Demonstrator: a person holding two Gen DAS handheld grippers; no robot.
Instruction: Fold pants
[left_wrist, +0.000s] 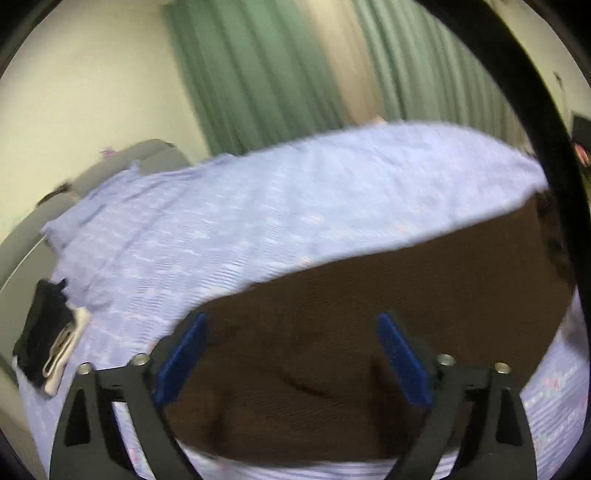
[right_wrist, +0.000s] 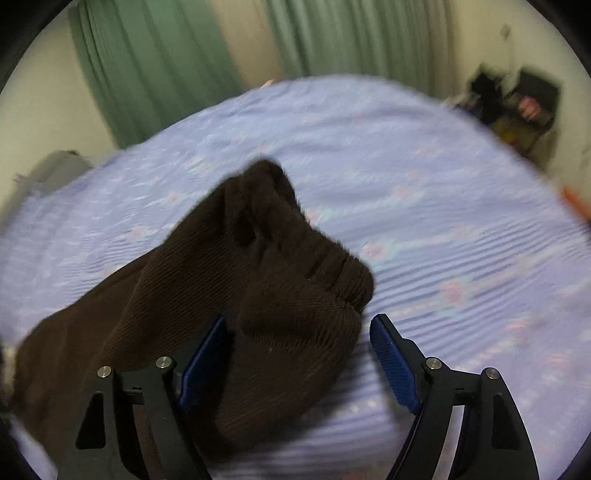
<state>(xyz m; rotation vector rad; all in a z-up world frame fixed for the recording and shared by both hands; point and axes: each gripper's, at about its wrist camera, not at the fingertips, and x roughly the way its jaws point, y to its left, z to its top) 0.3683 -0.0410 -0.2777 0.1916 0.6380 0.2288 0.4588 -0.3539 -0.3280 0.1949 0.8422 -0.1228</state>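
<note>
Dark brown corduroy pants (left_wrist: 369, 314) lie on a bed with a lilac patterned sheet (left_wrist: 258, 206). In the left wrist view my left gripper (left_wrist: 291, 354) is open, its blue pads wide apart just above the flat brown fabric. In the right wrist view the pants (right_wrist: 229, 288) rise in a bunched heap with the gathered waistband (right_wrist: 332, 266) at its right end. My right gripper (right_wrist: 299, 354) is open, and the bunched fabric sits between its pads, close to the left pad (right_wrist: 203, 362).
Green curtains (left_wrist: 258, 74) and a cream wall stand behind the bed. A black and white folded item (left_wrist: 48, 332) lies at the bed's left edge. A grey headboard or chair (left_wrist: 129, 162) is at the far left. Dark clutter (right_wrist: 517, 107) stands at the far right corner.
</note>
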